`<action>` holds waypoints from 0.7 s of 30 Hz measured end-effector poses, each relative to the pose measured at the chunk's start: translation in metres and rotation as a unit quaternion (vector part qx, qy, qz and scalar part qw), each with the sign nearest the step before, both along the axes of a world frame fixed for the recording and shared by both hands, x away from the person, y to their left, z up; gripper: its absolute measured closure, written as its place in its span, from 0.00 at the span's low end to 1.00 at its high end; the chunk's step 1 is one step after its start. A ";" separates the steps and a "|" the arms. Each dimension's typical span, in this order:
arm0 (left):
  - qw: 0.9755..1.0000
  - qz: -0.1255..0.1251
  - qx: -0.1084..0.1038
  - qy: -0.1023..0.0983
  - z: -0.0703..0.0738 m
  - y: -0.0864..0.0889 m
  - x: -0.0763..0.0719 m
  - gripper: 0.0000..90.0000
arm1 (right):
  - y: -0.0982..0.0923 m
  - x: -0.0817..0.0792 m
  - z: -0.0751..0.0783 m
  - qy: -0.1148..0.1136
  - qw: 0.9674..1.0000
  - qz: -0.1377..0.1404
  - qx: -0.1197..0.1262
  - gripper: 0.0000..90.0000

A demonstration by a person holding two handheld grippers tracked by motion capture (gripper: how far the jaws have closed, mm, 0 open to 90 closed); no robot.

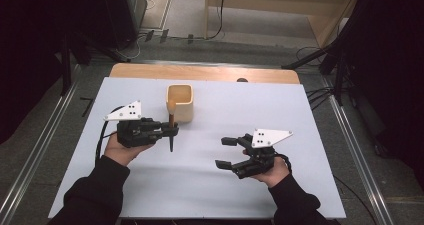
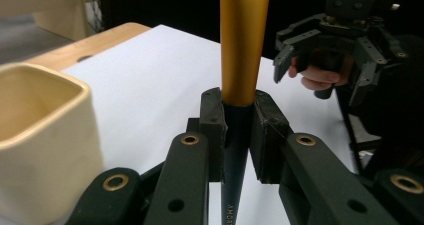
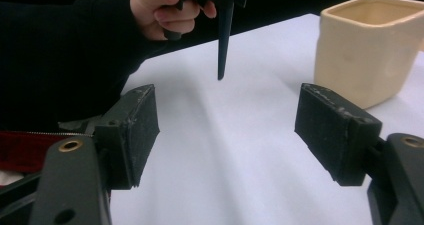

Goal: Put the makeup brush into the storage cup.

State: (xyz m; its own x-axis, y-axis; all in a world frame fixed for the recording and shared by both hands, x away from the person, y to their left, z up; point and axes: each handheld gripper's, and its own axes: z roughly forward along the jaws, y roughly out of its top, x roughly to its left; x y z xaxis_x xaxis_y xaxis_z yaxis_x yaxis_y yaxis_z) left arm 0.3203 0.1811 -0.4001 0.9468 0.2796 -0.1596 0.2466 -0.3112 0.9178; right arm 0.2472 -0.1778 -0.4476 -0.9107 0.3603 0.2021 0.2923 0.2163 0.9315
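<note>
Pinching a light, stiff, slippery-looking pen [image 1: 171, 132] at its dark barrel, the left gripper [image 1: 170, 131] holds it upright near the cream cup [image 1: 180, 103], while the right gripper [image 1: 224, 152] stands spread and empty.

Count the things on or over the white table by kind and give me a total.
Pens: 1, the gold and dark pen, held upright in the shut left gripper
Cups: 1, the cream cup
Grippers: 2, the left one and the open, empty right gripper
Total: 4
</note>
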 end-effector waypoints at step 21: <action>0.999 0.038 -0.006 -0.012 0.043 -0.004 0.044 0.88 | -0.003 -0.001 -0.008 -0.011 1.000 -0.020 -0.011 0.25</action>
State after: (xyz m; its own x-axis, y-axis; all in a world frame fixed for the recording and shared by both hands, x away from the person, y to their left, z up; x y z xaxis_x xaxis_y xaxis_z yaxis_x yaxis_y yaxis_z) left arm 0.3647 0.1769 -0.3569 0.9268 0.3485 -0.1401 0.2463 -0.2821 0.9272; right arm 0.2458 -0.1810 -0.4554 -0.8995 0.4015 0.1726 0.2799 0.2260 0.9331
